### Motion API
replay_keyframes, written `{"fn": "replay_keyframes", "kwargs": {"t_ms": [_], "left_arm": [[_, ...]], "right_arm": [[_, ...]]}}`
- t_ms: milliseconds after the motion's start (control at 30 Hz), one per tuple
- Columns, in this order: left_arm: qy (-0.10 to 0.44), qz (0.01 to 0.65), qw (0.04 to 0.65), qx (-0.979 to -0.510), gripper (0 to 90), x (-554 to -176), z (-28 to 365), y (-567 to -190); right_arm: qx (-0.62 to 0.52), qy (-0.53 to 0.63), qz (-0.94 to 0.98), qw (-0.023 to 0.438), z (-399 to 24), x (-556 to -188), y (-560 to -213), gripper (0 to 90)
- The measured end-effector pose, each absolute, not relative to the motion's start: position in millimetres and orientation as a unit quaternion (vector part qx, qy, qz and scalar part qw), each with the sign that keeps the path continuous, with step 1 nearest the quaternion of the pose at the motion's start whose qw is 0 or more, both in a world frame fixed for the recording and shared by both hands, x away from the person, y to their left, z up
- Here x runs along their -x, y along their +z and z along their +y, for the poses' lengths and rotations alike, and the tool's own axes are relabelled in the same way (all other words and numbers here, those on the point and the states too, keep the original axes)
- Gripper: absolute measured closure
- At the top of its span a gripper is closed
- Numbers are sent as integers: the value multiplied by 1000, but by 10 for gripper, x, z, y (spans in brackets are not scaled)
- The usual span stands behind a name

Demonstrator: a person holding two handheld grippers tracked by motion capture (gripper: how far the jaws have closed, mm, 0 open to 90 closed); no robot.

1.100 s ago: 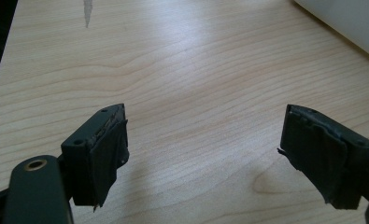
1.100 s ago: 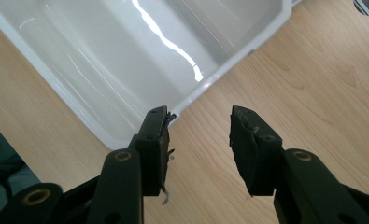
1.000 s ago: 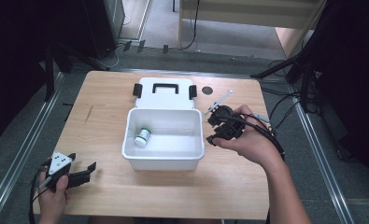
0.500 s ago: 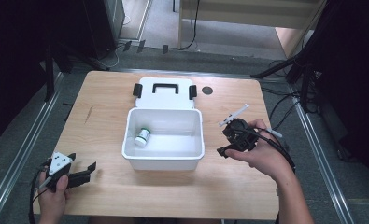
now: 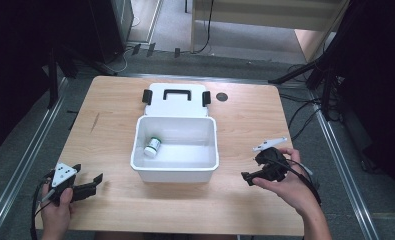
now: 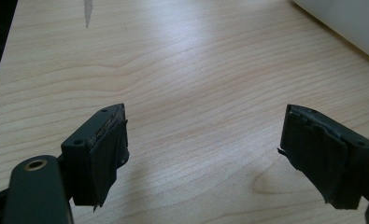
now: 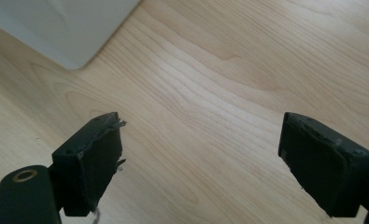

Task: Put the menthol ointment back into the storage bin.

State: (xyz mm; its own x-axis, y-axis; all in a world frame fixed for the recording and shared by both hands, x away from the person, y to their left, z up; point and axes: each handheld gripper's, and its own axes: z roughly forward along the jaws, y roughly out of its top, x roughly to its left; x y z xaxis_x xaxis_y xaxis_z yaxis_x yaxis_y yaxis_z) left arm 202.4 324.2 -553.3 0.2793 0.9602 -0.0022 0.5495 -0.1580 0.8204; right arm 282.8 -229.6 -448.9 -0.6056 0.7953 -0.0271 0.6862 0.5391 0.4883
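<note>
A white rectangular plastic box point(image 5: 175, 165) sits open at frame centre on the light wooden table point(image 5: 235, 120), its lid point(image 5: 175, 98) folded back; a small white, green-capped bottle point(image 5: 152, 147) lies in its left half. The left gripper point(image 5: 91, 186), lower left, and right gripper point(image 5: 250, 177), lower right, are both spread wide and empty. A careless reach inward could likely nudge the light box.
</note>
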Motion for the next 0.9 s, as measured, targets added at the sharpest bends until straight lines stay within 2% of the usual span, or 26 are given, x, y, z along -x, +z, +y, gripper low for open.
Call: {"fn": "replay_keyframes", "kwargs": {"t_ms": [367,667,800,900], "left_arm": [[278,534,373,-706,160,-2017,3244,-5531],[277,537,371,-704,160,-2020,3244,-5531],[277,541,372,-702,161,-2022,3261,-5530],[273,546,379,-696,160,-2019,3288,-5527]], "right_arm": [[-481,317,803,156,-2781,-2554,-4935,20],[-515,393,743,170,-3150,-2328,-5305,18],[-519,455,709,150,-3264,-2266,-5422,19],[-527,474,688,153,-3291,-2266,-5463,24]]}}
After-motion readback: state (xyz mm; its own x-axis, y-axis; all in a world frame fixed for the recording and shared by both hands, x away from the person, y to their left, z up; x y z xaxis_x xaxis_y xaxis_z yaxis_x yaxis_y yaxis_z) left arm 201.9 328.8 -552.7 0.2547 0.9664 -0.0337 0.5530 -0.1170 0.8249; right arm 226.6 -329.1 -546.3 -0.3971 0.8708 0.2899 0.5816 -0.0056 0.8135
